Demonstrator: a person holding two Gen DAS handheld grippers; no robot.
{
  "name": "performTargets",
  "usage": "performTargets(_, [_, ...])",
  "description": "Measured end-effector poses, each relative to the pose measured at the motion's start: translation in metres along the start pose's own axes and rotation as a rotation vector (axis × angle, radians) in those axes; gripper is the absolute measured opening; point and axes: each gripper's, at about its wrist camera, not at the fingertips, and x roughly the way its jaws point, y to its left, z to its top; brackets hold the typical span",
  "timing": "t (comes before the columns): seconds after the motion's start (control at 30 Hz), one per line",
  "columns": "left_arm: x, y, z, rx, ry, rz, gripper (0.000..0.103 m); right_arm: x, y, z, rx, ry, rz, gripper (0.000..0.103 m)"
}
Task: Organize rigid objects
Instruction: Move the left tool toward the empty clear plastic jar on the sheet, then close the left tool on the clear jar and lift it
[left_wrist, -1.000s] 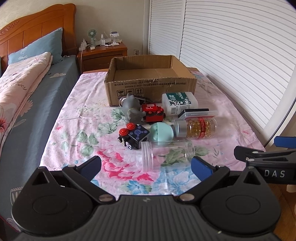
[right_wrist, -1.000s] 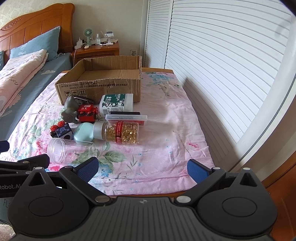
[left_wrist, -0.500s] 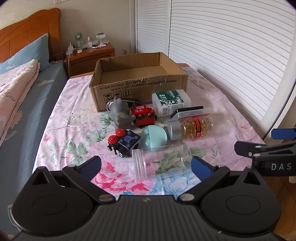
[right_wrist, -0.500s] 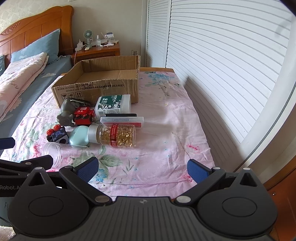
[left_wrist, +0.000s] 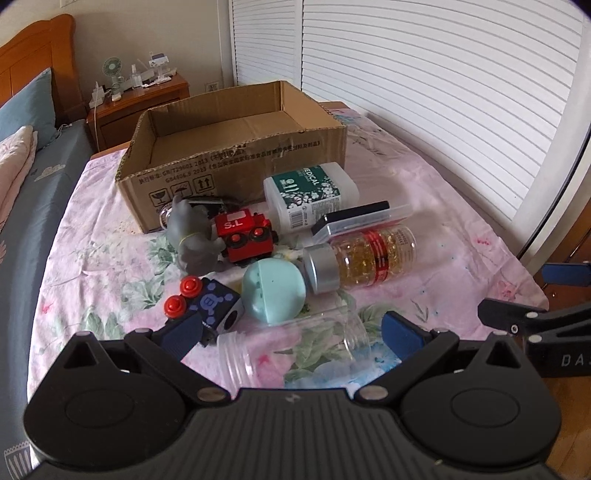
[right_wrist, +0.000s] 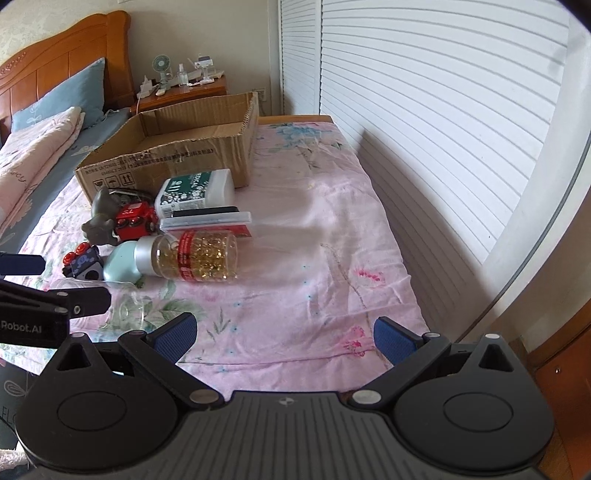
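Observation:
A pile of objects lies on the floral bedsheet before an open cardboard box (left_wrist: 236, 147) (right_wrist: 177, 147). A clear empty jar (left_wrist: 291, 347) lies on its side between the fingers of my left gripper (left_wrist: 293, 334), which is open. Beyond it are a teal ball (left_wrist: 273, 291), a pill bottle with gold capsules (left_wrist: 365, 254) (right_wrist: 195, 256), a dark blue toy car (left_wrist: 207, 306), a red toy train (left_wrist: 245, 232), a grey figure (left_wrist: 192, 236), a white medical bottle (left_wrist: 310, 195) and a flat clear case (left_wrist: 358, 218). My right gripper (right_wrist: 284, 338) is open and empty over bare sheet.
White louvred closet doors (right_wrist: 443, 110) run along the right of the bed. A wooden nightstand (left_wrist: 144, 99) with small items stands behind the box. A wooden headboard (right_wrist: 55, 66), blue pillow and folded pink quilt (right_wrist: 26, 166) are at the left.
My left gripper has moved forward and lower, so the clear jar now lies between its fingers. My right gripper has edged forward and stays open.

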Motion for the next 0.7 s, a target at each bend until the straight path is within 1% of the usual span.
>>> performTargets(0.1, [0.013,-0.007,0.001,0.043,0.001,0.037,0.102,0.003,-0.004,0.000,0.009,0.007,-0.006,0.103])
performTargets(0.17, [0.021,-0.008,-0.001,0.063,0.023,0.078,0.102,0.007,-0.005,0.001,0.009,0.019,-0.013,0.103])
performTargets(0.2, [0.023,-0.007,-0.003,0.067,0.028,0.081,0.102,0.009,-0.005,0.001,0.008,0.024,-0.016,0.103])
performTargets(0.33, [0.021,0.005,-0.011,0.041,0.046,0.064,0.102,0.014,-0.004,0.001,-0.002,0.041,-0.016,0.103])
performTargets(0.53, [0.015,0.029,-0.024,0.010,0.055,0.091,0.102,0.024,0.003,0.003,-0.023,0.061,-0.003,0.103])
performTargets(0.7, [0.021,0.053,-0.033,-0.016,0.069,0.131,0.102,0.030,0.010,0.005,-0.052,0.068,0.008,0.103])
